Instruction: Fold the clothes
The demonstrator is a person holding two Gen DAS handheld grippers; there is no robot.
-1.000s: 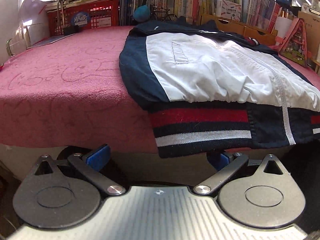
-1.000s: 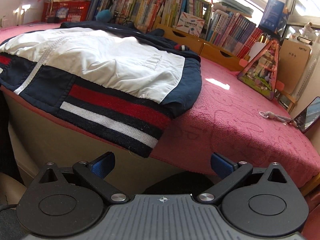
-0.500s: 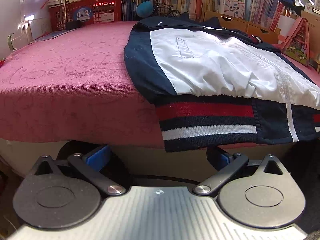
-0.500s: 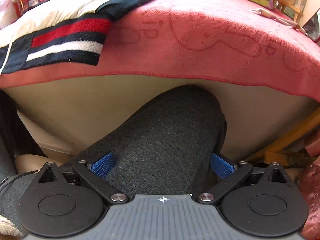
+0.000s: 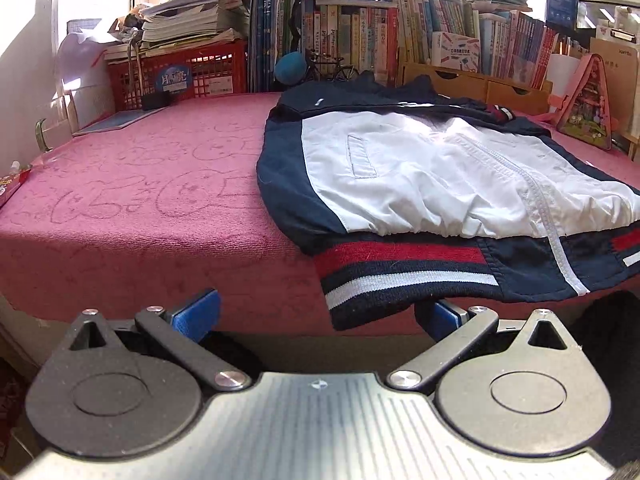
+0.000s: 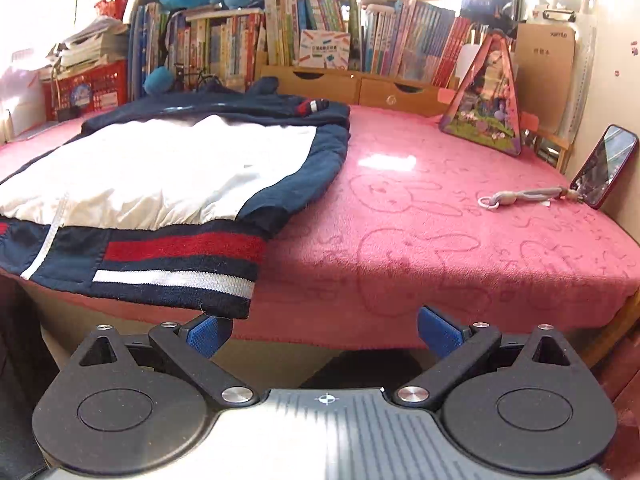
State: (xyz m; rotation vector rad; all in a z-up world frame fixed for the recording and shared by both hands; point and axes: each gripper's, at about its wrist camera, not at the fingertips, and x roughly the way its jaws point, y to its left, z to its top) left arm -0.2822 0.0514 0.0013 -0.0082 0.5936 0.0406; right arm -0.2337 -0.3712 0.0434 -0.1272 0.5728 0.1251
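jacket (image 5: 440,176): navy and white, zip front up, laid flat on the pink blanket (image 5: 160,184); striped red/white/navy hem hangs just over the near table edge
left gripper (image 5: 316,314): low, in front of the table edge, jaws spread wide, holding nothing
left gripper vs jacket: the hem's corner hangs just above and between the blue pads; right-hand pad (image 5: 438,316) partly tucked under the hem edge, contact unclear; left-hand pad sits before bare blanket
right gripper (image 6: 324,332): same low height at the table edge, jaws spread wide, empty
right gripper vs jacket (image 6: 168,184): the other hem corner ends just above its left-hand pad (image 6: 206,334); right-hand pad faces bare blanket (image 6: 460,240)
jacket sleeve/side: navy panel runs along the outer edge in both views
table right side: phone (image 6: 606,166) propped at the far right, grey strap (image 6: 524,196) lying beside it, pink triangular toy house (image 6: 486,100) behind
back: bookshelf (image 5: 400,40) full of books, red crate (image 5: 176,76) at left under stacked papers
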